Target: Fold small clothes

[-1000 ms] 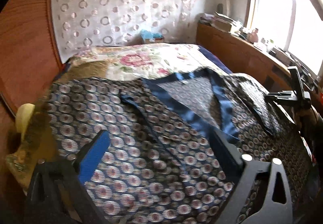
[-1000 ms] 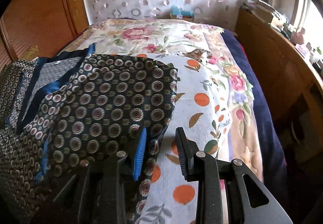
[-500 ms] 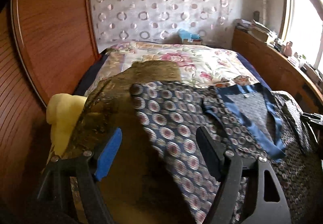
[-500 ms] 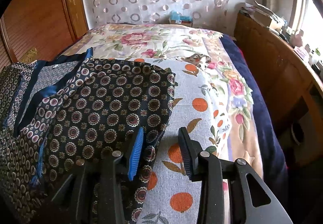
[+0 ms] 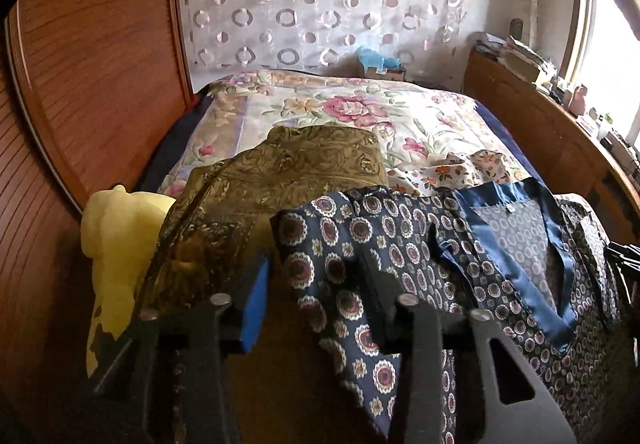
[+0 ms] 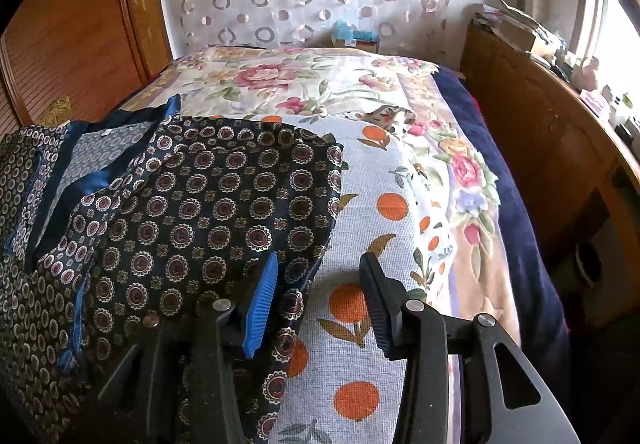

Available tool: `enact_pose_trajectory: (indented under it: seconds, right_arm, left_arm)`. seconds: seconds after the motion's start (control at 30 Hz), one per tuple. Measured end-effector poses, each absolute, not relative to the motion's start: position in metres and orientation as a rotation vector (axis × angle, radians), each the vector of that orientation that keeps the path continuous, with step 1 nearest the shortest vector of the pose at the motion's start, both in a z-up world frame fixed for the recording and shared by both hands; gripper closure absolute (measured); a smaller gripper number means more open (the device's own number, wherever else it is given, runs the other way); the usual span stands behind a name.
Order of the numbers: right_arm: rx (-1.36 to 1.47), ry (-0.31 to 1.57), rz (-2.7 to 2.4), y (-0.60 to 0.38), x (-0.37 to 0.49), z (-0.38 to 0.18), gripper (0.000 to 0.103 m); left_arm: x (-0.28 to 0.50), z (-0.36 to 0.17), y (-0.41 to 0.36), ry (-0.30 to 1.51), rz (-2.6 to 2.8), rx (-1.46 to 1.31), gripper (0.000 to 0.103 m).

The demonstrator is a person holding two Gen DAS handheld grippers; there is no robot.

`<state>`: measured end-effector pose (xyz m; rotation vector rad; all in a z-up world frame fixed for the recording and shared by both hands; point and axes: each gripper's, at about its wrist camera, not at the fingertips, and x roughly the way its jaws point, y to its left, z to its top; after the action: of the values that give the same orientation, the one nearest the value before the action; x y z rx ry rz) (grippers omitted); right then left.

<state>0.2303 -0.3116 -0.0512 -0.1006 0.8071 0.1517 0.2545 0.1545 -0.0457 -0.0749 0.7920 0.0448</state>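
Left wrist view: the left gripper (image 5: 320,304) has its jaws spread wide, gripping nothing, straddling the left edge of the navy silk-like garment printed with round medallions and trimmed in plain blue satin (image 5: 400,244). That edge lies between the blue-padded finger and the black one, with cloth draped over the black finger's base. The garment lies spread across the near end of the bed, its neckline facing up. Behind it sits an olive-gold paisley cloth (image 5: 304,160), already in a squarish shape, and to the left a pale yellow cloth (image 5: 116,236) hangs beside the wooden wardrobe wall (image 5: 80,84).

Compared with half a second ago, this gripper sits lower and closer in — the garment's edge now fills the gap between its fingers, where before it lay further ahead.

Right wrist view: the right gripper (image 6: 316,304) is likewise released, its jaws either side of the garment's right hem, resting on the grey knitted cloth with orange fruit print (image 6: 372,172). It has crept slightly forward since the earlier frame.

Judging from this, folding of the navy piece has not begun — both claws seem lined up to pinch opposite edges, and every fold remains.
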Motion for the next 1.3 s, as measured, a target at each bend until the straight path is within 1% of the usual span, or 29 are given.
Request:
enact_pose_trajectory:
  seconds: [0.03, 0.1, 0.17, 0.47, 0.57, 0.67, 0.9, 0.93, 0.97, 1.0, 1.03, 1.07, 1.13, 1.3]
  right_arm:
    - [-0.1, 0.807, 0.151, -0.312, 0.23, -0.051, 0.058]
    - [-0.101, 0.807, 0.151, -0.311, 0.23, -0.051, 0.058]
    - [-0.101, 0.807, 0.152, -0.312, 0.23, -0.051, 0.058]
    - [-0.099, 0.802, 0.154, -0.312, 0.231, -0.051, 0.057]
    - [-0.097, 0.802, 0.155, -0.312, 0.231, -0.051, 0.056]
    - [-0.073, 0.812, 0.176, -0.315, 0.236, -0.05, 0.053]
    - [-0.079, 0.855, 0.196, -0.314, 0.277, -0.045, 0.053]
    - [-0.079, 0.858, 0.198, -0.313, 0.282, -0.044, 0.055]
    - [-0.086, 0.861, 0.199, -0.311, 0.286, -0.044, 0.062]
    - [-0.094, 0.862, 0.2, -0.309, 0.288, -0.044, 0.075]
    - [-0.09, 0.868, 0.221, -0.307, 0.288, -0.044, 0.084]
    - [-0.063, 0.88, 0.256, -0.306, 0.288, -0.043, 0.098]
    - [-0.034, 0.861, 0.295, -0.303, 0.279, -0.038, 0.099]
    - [-0.032, 0.716, 0.331, -0.297, 0.227, -0.01, 0.1]
  left_arm:
    - [0.256, -0.047, 0.154, 0.798, 0.037, -0.078, 0.085]
    - [0.255, -0.047, 0.153, 0.799, 0.02, -0.081, 0.096]
    - [0.25, -0.043, 0.148, 0.778, -0.003, -0.084, 0.099]
    - [0.211, -0.019, 0.097, 0.697, -0.154, -0.046, 0.101]
    - [0.202, -0.018, 0.083, 0.689, -0.187, -0.036, 0.101]
    - [0.196, -0.022, 0.075, 0.692, -0.206, -0.032, 0.101]
    - [0.181, -0.026, 0.071, 0.697, -0.211, -0.051, 0.101]
    - [0.178, -0.026, 0.07, 0.698, -0.21, -0.049, 0.101]
    - [0.175, -0.026, 0.069, 0.698, -0.209, -0.049, 0.101]
    - [0.173, -0.026, 0.069, 0.697, -0.208, -0.048, 0.101]
    - [0.168, -0.025, 0.07, 0.694, -0.208, -0.049, 0.101]
    - [0.166, -0.025, 0.07, 0.691, -0.21, -0.052, 0.101]
    - [0.157, -0.022, 0.073, 0.678, -0.208, -0.06, 0.101]
    - [0.134, -0.014, 0.083, 0.644, -0.191, -0.076, 0.101]
